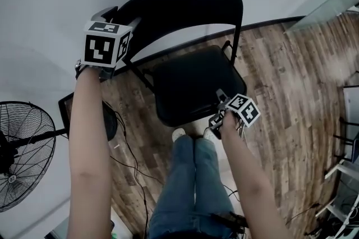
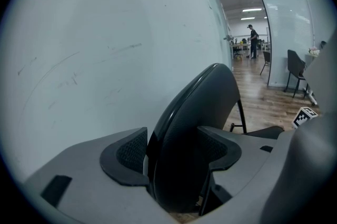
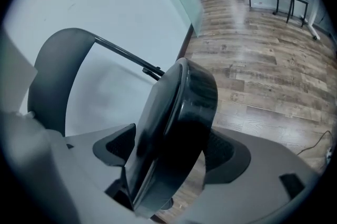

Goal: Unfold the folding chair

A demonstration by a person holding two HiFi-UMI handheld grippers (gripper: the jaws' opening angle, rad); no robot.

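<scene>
A black folding chair stands against the white wall, with its backrest (image 1: 185,5) up and its padded seat (image 1: 188,89) lying close to level. My left gripper (image 1: 112,14) is shut on the backrest's left edge. In the left gripper view the curved backrest (image 2: 197,128) fills the gap of the left gripper (image 2: 174,153), and both pads lie against it. My right gripper (image 1: 222,104) is shut on the seat's front right corner. In the right gripper view the seat's thick edge (image 3: 181,112) runs up through the right gripper (image 3: 168,150), with the backrest (image 3: 55,75) behind it on the left.
A black floor fan (image 1: 22,148) stands at the lower left, beside a dark flat object (image 1: 67,111) and cables on the wooden floor (image 1: 280,81). The person's legs in jeans (image 1: 185,187) are just in front of the seat. A glass partition (image 1: 331,2) and racks (image 1: 348,137) are at the right.
</scene>
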